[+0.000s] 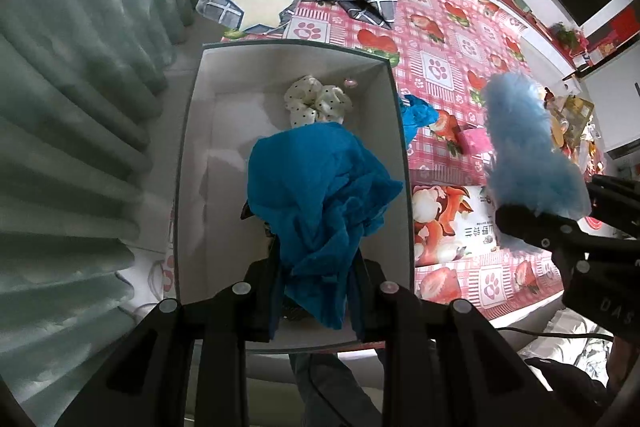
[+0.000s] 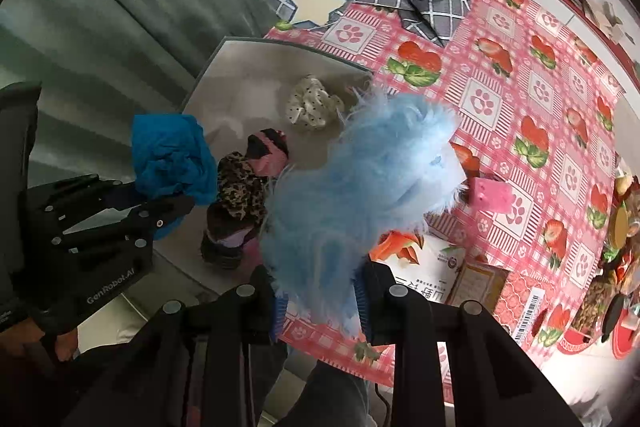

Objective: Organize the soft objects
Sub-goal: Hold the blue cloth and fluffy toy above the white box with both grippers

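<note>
My left jaws (image 1: 316,291) are clamped on a blue cloth (image 1: 320,195) that hangs bunched from them over the open white box (image 1: 192,155), where a dotted scrunchie (image 1: 318,101) lies just beyond the cloth on the box floor. My right jaws (image 2: 320,301) are closed on a pale blue fluffy thing (image 2: 360,179), held above the table (image 2: 520,99) just right of the box, with dark and leopard-print scrunchies (image 2: 244,187) in the box to their left.

Crinkly teal cloth (image 1: 320,195), shaggy blue fur (image 2: 360,187), seemingly matt cardboard box (image 1: 192,131).
</note>
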`<state>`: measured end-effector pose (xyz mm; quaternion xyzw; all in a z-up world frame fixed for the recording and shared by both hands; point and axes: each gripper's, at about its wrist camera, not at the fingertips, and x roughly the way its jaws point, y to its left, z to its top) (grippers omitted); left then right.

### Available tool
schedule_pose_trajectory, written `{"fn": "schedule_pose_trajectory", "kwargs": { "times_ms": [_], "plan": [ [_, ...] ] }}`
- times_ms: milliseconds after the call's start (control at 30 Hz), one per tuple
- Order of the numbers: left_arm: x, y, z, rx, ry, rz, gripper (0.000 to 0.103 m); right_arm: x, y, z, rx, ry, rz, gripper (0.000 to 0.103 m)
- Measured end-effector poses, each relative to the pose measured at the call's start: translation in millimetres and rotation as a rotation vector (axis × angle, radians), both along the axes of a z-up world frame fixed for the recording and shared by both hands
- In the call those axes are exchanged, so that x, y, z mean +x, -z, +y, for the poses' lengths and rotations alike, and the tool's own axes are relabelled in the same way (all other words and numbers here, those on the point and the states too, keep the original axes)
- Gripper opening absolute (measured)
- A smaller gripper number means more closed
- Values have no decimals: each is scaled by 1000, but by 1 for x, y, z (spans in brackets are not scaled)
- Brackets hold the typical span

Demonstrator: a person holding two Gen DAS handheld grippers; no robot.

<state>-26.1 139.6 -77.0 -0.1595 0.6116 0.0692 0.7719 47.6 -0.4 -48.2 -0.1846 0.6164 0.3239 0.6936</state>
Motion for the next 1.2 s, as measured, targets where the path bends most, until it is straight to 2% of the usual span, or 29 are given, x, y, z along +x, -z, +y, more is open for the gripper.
{"fn": "schedule_pose_trajectory", "kwargs": {
  "times_ms": [1200],
  "plan": [
    [1,19,11,23,-35,79,29,2,13,39,15,-91,42,30]
  ]
}}
